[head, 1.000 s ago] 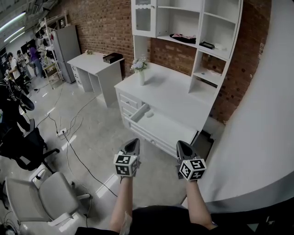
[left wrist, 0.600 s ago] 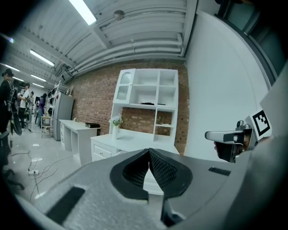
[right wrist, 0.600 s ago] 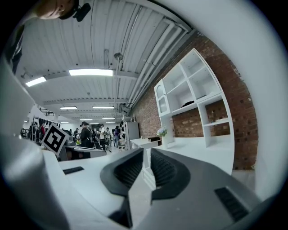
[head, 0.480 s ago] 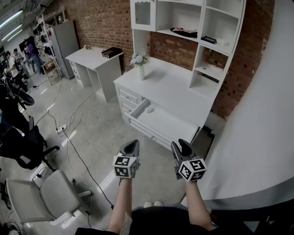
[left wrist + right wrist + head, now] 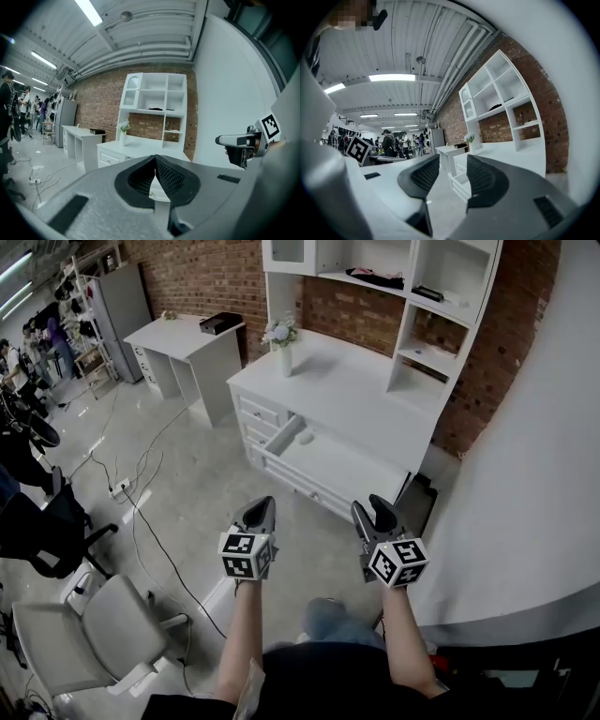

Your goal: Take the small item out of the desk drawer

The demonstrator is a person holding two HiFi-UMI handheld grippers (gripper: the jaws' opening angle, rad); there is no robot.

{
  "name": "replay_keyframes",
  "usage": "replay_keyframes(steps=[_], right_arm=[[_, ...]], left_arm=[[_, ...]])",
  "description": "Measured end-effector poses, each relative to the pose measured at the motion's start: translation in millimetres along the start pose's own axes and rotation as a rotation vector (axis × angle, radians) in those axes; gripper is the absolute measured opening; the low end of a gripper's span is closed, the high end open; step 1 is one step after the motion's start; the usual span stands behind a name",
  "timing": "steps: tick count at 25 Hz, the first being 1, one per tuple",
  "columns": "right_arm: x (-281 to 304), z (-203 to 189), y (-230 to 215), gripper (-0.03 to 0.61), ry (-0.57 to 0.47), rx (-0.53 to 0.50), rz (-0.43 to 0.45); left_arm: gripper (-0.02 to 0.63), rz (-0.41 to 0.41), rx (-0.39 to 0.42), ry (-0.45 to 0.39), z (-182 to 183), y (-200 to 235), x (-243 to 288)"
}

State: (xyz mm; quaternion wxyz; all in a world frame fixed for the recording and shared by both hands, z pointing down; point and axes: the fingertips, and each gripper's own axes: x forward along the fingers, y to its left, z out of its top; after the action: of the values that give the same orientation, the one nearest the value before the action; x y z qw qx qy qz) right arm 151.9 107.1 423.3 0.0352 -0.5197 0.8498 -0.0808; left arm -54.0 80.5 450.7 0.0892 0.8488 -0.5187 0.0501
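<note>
A white desk [image 5: 347, 390] with a shelf unit stands against the brick wall, and its wide drawer [image 5: 328, 472] is pulled out. A small pale item [image 5: 306, 438] lies at the drawer's left end. My left gripper [image 5: 260, 513] is held over the floor well short of the desk, its jaws shut with nothing between them. My right gripper [image 5: 373, 515] hangs beside it at the same distance, its jaws opening with an empty gap. The desk [image 5: 140, 151] and the open drawer [image 5: 463, 180] appear far ahead in both gripper views.
A vase of flowers [image 5: 280, 337] stands on the desk's left corner. A second white desk [image 5: 183, 334] is further left. Cables [image 5: 150, 540] cross the floor, and a grey office chair [image 5: 84, 634] sits at the lower left. A curved white wall [image 5: 525, 502] closes the right side.
My right gripper's jaws have spread apart from shut. Both grippers have come a little closer to the desk, and the view has tipped down, bringing the person's knee into sight.
</note>
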Motion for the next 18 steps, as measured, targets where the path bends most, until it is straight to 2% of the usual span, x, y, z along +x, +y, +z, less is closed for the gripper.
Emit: replay_keyframes(steps=[8,18], right_arm=[[38.8,-2.1,-21.4,0.166,0.011,0.001,-0.003],[140.9,-8.2,-73.0,0.166,0.052,-0.028,-0.004]], left_arm=[[0.009,0.018,-0.016,0.018,-8.5,25.2,32.0],[0.009,0.063,-0.053,0.057,-15.8,85.6,117.1]])
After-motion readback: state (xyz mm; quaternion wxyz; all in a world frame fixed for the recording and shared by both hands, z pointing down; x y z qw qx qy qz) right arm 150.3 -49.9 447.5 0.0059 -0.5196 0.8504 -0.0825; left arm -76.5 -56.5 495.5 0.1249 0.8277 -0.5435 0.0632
